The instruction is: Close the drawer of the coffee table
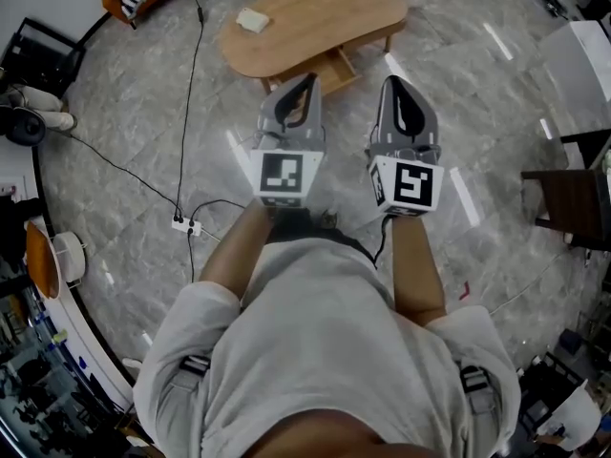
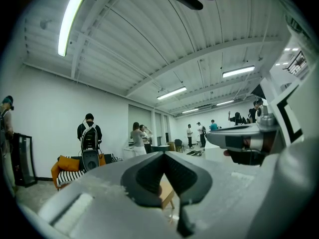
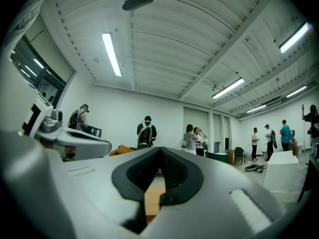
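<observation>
Two sets of jaws pressed together, empty: left gripper, right gripper; the coffee table lies lengthwise across, drawer jutting toward the person, contents hidden.

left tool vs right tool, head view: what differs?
The left tool has its tip over the coffee table's near edge, just left of the open drawer. The right tool has its tip over the floor, right of the drawer. The left tool's marker cube shows a different square pattern from the right tool's cube. Shared: both are shut, empty, side by side and pointing toward the table.
</observation>
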`<state>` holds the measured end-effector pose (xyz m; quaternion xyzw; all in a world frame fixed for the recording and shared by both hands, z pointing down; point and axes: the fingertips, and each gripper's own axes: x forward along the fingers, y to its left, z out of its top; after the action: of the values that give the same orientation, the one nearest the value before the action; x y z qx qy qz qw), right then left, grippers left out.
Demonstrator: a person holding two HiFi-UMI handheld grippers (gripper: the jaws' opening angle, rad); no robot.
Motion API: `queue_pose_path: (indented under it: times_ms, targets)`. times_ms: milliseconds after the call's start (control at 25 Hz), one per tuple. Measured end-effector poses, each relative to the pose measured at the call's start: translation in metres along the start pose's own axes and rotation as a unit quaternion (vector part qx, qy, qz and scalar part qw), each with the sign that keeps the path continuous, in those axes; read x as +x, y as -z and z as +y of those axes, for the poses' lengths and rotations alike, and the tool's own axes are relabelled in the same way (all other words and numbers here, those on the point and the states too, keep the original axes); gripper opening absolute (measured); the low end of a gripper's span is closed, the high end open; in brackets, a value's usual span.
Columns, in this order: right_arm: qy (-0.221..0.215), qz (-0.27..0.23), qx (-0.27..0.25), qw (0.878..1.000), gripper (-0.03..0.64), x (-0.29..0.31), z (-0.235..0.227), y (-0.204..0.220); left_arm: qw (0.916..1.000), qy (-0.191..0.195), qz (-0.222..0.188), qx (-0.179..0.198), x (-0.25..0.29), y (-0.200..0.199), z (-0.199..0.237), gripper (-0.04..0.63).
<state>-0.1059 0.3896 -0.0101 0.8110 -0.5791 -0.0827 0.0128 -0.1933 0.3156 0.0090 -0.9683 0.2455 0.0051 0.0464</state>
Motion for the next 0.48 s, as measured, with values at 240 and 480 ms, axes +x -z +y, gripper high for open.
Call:
queue_pose_path:
  times_ms: [240,480]
  targets:
    - [-0.007,0.010,0.001,1.000,0.006,0.024,-0.020,0.019,0.9999,0.006,0.008,-0.001,0.036,0.016,-0.004,0.021]
    - [-0.017,0.029,-0.014,0.999,0.006,0.078,-0.040,0.039,0.9997,0.012,0.016,-0.014,0.097,0.037,0.013,0.021]
